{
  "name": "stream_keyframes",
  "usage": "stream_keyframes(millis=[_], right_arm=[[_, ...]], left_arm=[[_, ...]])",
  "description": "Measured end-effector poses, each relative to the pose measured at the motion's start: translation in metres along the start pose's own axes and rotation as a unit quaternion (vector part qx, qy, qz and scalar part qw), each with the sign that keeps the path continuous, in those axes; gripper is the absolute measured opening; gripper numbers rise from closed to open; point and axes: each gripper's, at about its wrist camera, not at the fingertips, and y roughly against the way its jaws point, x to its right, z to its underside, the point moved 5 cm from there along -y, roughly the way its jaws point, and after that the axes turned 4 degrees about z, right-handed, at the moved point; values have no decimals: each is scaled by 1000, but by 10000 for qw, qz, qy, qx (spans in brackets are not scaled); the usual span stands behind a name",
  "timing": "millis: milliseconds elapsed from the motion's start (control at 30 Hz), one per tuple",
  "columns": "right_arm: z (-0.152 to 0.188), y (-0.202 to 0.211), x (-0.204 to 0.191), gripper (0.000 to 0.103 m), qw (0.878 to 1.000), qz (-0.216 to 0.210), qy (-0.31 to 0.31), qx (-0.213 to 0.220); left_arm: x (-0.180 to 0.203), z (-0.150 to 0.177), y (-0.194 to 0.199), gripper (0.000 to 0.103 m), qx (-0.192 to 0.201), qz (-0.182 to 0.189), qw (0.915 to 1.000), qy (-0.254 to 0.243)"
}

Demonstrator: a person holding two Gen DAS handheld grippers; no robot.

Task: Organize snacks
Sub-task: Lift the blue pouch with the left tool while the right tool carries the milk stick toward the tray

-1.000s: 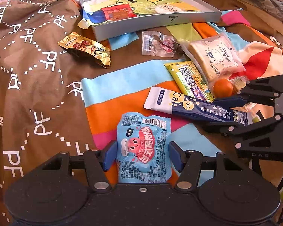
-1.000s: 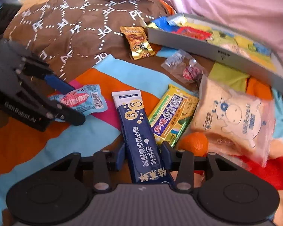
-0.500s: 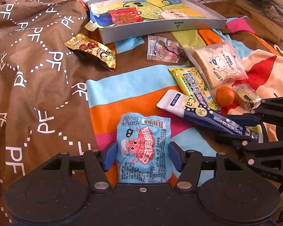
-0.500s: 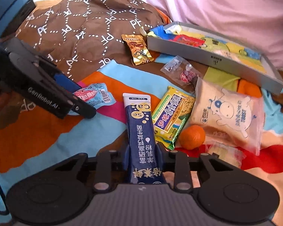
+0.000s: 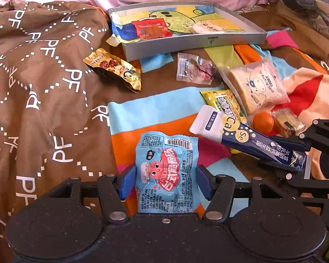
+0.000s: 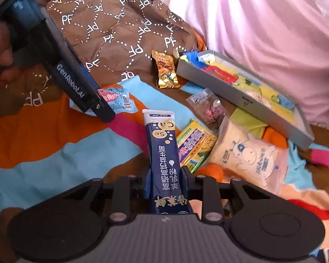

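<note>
My left gripper (image 5: 165,183) is shut on a light blue snack packet (image 5: 167,153) with a red octopus, held above the striped bedding. In the right wrist view that gripper (image 6: 103,107) hangs at the left in a person's hand, the blue packet (image 6: 120,100) at its tip. My right gripper (image 6: 166,175) is shut on a long navy stick packet (image 6: 162,140) marked "Ca Se". The left wrist view shows the stick (image 5: 241,135) raised at the right, between the right gripper's (image 5: 283,155) fingers. A grey tray (image 5: 193,43) holding a few snacks lies at the back.
Loose on the bedding lie a gold packet (image 5: 114,68), a clear candy wrapper (image 5: 195,70), a toast bag (image 5: 258,87), a yellow-green packet (image 5: 223,100), an orange (image 5: 263,121) and a small wrapped cake (image 5: 287,123). A brown quilt (image 5: 43,76) is bunched at the left.
The right gripper's fingers have closed tighter on the navy stick and lifted it off the bedding. Both grippers have risen and drawn back; the blue packet stays in the left gripper.
</note>
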Motion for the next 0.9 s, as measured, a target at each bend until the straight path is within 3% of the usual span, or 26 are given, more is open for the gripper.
stream_keyframes(millis=[267, 467, 667, 900], right_arm=[[-7, 2, 16, 31, 9989, 367, 170, 242], [-25, 2, 42, 31, 9955, 761, 152, 539], [-57, 1, 83, 31, 9924, 943, 61, 791], [-106, -19, 139, 31, 9896, 1058, -178, 957]], left_arm=[[2, -11, 7, 61, 194, 5, 9998, 20], [1, -36, 15, 61, 566, 16, 9984, -39], [2, -93, 22, 61, 1081, -123, 9928, -501], [-3, -166, 15, 61, 1631, -602, 9841, -369]])
